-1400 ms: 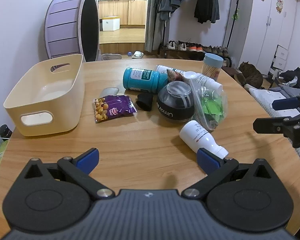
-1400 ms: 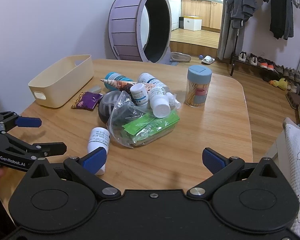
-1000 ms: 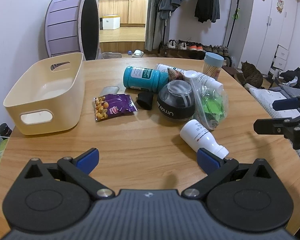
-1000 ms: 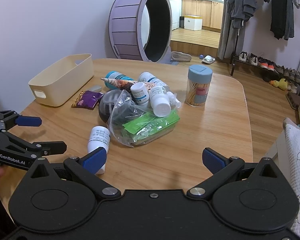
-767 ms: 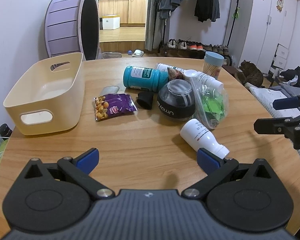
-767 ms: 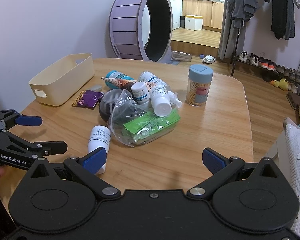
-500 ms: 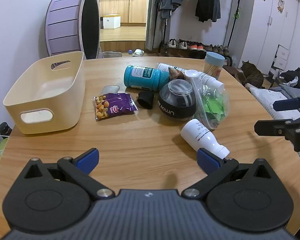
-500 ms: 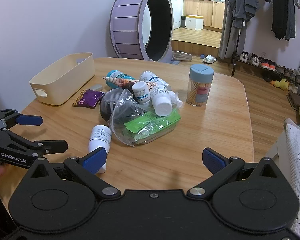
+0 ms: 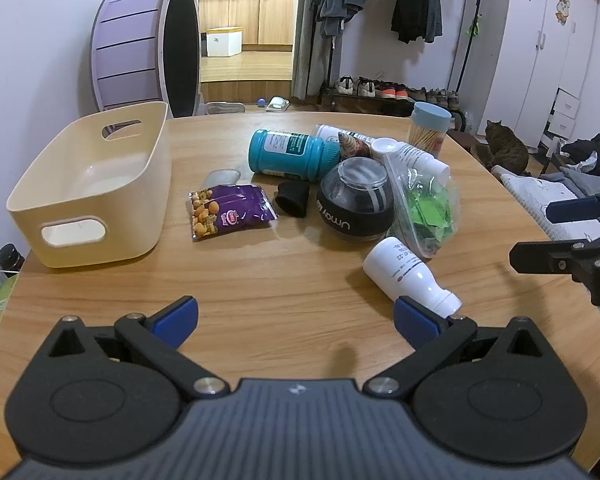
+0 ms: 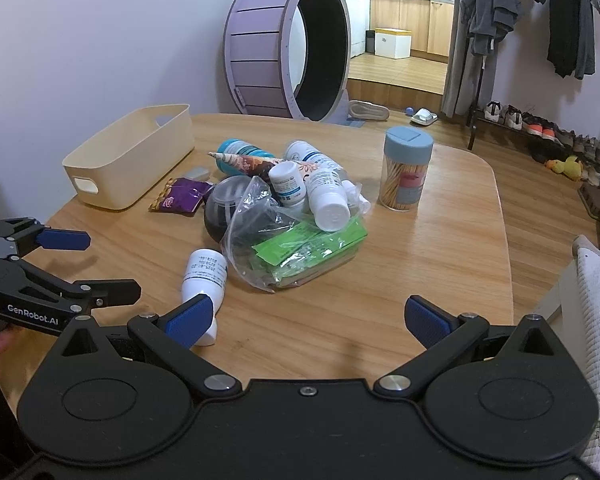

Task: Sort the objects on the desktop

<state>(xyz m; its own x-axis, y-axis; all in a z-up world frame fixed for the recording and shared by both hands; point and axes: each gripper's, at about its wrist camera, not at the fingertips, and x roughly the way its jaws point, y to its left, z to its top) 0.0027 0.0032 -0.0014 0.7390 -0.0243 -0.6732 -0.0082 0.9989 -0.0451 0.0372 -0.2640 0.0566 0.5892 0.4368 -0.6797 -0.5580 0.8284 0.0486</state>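
Compared with the earlier frames, the object layout is unchanged; both cameras have shifted only slightly, and the cream bin (image 9: pixel 92 184) and the pile sit marginally lower in view.

The left gripper (image 9: pixel 296 320) hovers above the near edge of the wooden table (image 9: pixel 260 280), fingers spread wide, holding nothing. The right gripper (image 10: pixel 308 320) hovers likewise, fingers spread and empty.

The white bottle (image 9: pixel 408 276) lies on its side, nearest both grippers, just beside the clear bag of green packets (image 9: pixel 424 208). The black dome jar (image 9: pixel 356 204) touches the bag. The teal bottle (image 9: pixel 288 156) lies on its side behind the jar. The purple snack packet (image 9: pixel 228 212) lies flat between the bin and the jar. The bin is empty and stands apart from the pile.

Only the left wrist view shows a small black cap (image 9: pixel 292 198) by the snack packet and a cat (image 9: pixel 504 148) on the floor. Only the right wrist view shows the two further white bottles (image 10: pixel 320 192) resting on the bag, the toothpick jar (image 10: pixel 406 168) upright and clear of the pile, and a fingertip (image 10: pixel 0 344) behind the left gripper.
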